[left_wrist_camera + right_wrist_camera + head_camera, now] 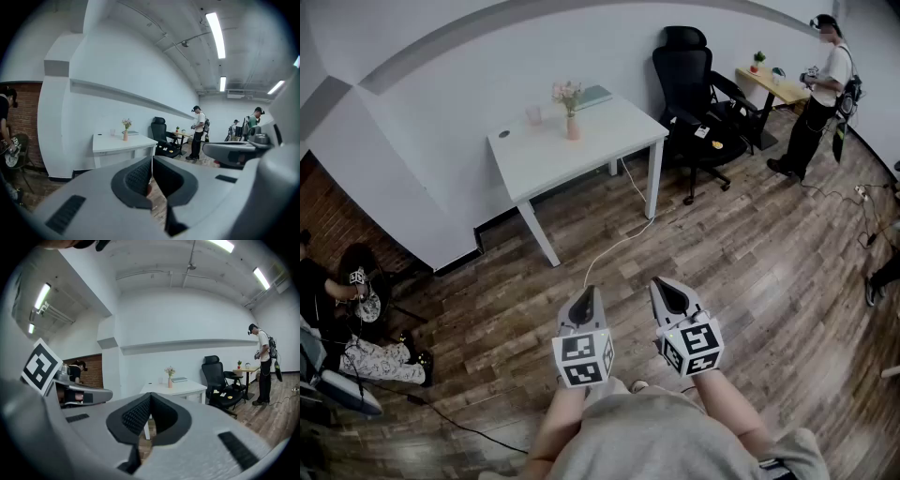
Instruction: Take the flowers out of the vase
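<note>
A small pink vase (573, 127) with pale flowers (567, 92) stands on the white table (600, 141) by the far wall. Both grippers hang over the wooden floor, far short of the table. My left gripper (586, 294) and right gripper (665, 286) sit side by side, both pointing toward the table. In the left gripper view the vase (125, 136) shows small above the left gripper (151, 163), whose jaws are shut with nothing between them. In the right gripper view the vase (170, 382) stands beyond the right gripper (150, 400), also shut and empty.
A clear cup (533, 114) and a book (593, 97) share the table. A black office chair (694, 89) stands right of it, then a wooden desk (773, 86) and a standing person (823, 89). Another person (356, 291) crouches at left. A cable (614, 246) runs across the floor.
</note>
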A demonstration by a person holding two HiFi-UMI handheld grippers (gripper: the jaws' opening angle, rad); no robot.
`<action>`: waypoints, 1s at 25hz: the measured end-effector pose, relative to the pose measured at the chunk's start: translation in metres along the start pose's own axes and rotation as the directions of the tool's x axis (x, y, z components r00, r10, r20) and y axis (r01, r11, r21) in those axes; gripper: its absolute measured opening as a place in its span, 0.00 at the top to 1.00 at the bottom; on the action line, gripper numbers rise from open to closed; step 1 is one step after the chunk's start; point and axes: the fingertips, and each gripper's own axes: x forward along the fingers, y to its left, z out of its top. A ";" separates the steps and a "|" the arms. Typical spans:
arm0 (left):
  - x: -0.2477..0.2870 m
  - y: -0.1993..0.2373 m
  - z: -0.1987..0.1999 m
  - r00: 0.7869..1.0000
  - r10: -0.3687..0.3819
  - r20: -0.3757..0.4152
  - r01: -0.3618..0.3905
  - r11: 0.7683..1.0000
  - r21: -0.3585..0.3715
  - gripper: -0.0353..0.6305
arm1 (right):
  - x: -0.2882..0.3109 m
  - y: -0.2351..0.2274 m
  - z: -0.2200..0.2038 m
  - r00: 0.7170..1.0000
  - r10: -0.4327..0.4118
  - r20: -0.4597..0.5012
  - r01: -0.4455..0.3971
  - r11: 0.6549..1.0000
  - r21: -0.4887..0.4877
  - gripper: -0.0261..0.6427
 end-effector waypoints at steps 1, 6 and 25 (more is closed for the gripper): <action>-0.003 -0.001 -0.002 1.000 -0.001 -0.001 0.001 1.000 -0.001 0.93 | -0.004 0.003 -0.002 1.000 0.003 -0.003 -0.003 1.000 -0.003 0.96; -0.014 -0.007 -0.003 1.000 -0.002 -0.001 0.002 1.000 0.007 0.93 | -0.013 0.009 -0.004 1.000 0.012 0.005 -0.012 1.000 0.003 0.96; -0.020 -0.017 -0.004 0.999 0.034 0.030 -0.034 0.999 -0.001 0.93 | -0.021 0.008 -0.014 0.996 0.084 -0.004 -0.084 0.996 0.013 0.96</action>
